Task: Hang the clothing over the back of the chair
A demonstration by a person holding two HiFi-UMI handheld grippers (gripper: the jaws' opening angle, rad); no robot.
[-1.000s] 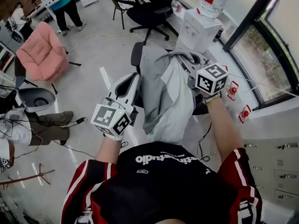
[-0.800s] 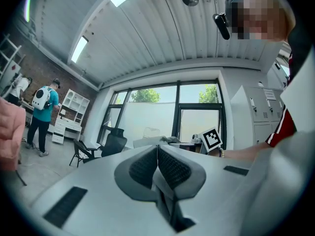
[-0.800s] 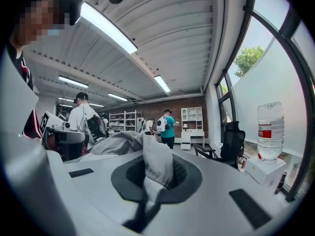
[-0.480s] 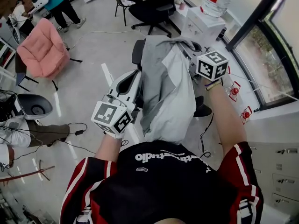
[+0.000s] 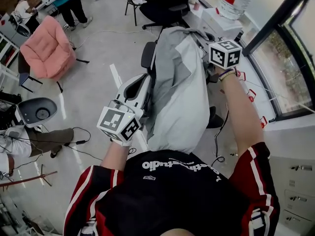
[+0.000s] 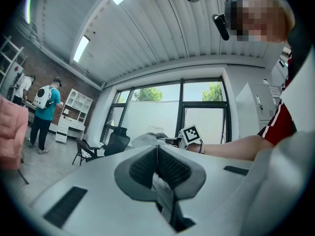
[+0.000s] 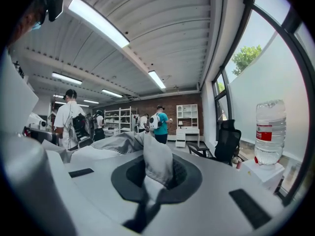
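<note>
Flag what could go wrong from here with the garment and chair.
The right tongs pinch only a small fold of the grey garment; it could slip free. The garment hides most of the chair back, so it may drape lopsided and slide off.

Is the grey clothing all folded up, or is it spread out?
Spread out. The grey clothing hangs open between the left gripper and the right gripper, each with its jaws shut on the cloth.
</note>
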